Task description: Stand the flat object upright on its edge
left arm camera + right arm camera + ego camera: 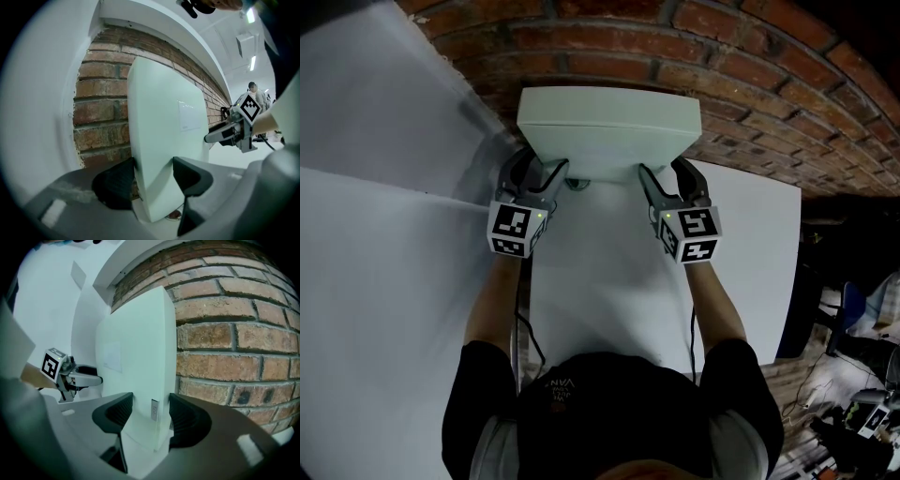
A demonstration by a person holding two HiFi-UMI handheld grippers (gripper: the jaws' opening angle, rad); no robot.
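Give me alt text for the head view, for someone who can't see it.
A flat, white rectangular plastic box stands on its long edge on a white table, close to a red brick wall, with the left gripper and right gripper each clamped on one lower end. The person's forearms and dark shirt fill the bottom of the picture.

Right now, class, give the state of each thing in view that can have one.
white flat box: upright on its edge, near the brick wall, held at both ends.
left gripper: shut on the white flat box's left end.
right gripper: shut on the white flat box's right end.
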